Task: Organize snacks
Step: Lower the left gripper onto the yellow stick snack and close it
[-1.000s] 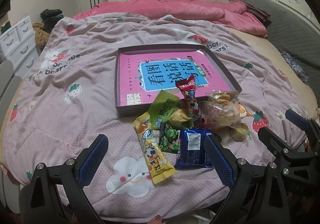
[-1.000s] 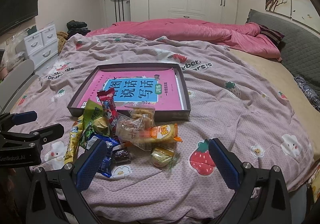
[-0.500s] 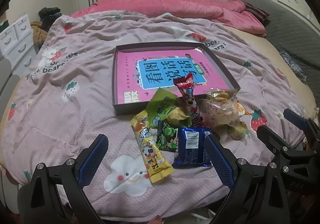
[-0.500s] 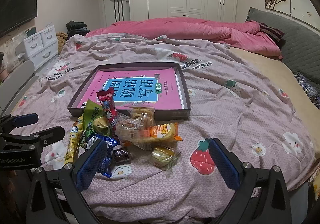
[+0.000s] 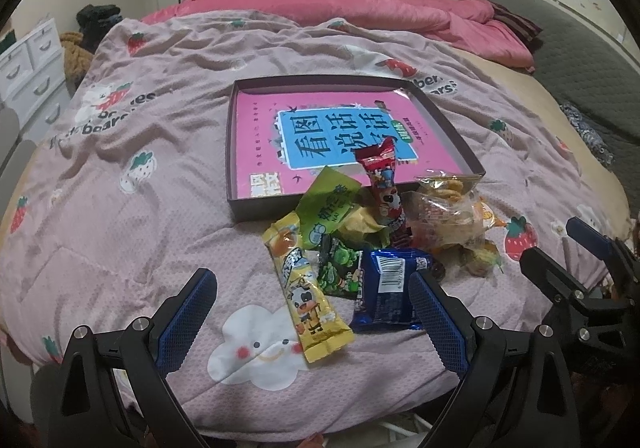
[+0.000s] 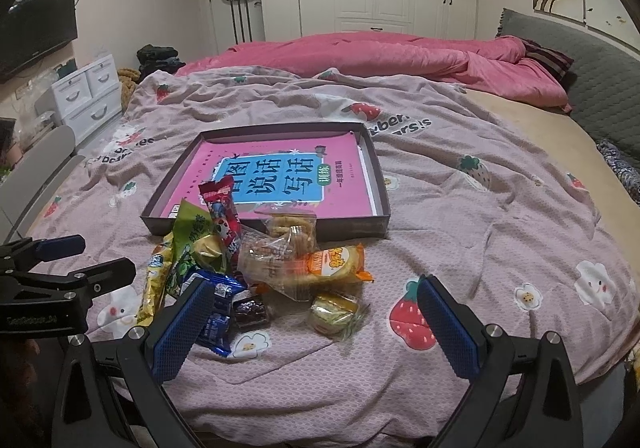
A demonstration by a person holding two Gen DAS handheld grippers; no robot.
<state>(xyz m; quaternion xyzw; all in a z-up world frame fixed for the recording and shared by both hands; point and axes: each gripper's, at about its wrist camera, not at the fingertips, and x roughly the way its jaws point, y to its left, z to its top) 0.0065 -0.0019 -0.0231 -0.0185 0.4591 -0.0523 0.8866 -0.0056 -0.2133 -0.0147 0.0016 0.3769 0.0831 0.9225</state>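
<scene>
A heap of snack packets lies on the bed in front of a shallow dark box (image 5: 235, 152) (image 6: 382, 176) lined with a pink book. In the left wrist view I see a yellow bar (image 5: 306, 288), a green packet (image 5: 328, 204), a red packet (image 5: 382, 184), a blue packet (image 5: 390, 290) and clear bags of biscuits (image 5: 448, 204). The right wrist view adds an orange-labelled bag (image 6: 334, 262) and a gold-wrapped cake (image 6: 334, 312). My left gripper (image 5: 312, 318) is open, just short of the yellow bar. My right gripper (image 6: 312, 328) is open, near the gold cake.
A rumpled pink duvet (image 6: 380, 56) lies at the far end of the bed. White drawers (image 6: 86, 96) and a grey chair (image 6: 40, 176) stand at the left, a grey headboard (image 6: 600, 80) at the right. The strawberry-print cover (image 5: 120, 228) around the heap is bare.
Both grippers have edged slightly forward toward the snack heap. The snacks and the box have not moved, and both grippers stay open.
</scene>
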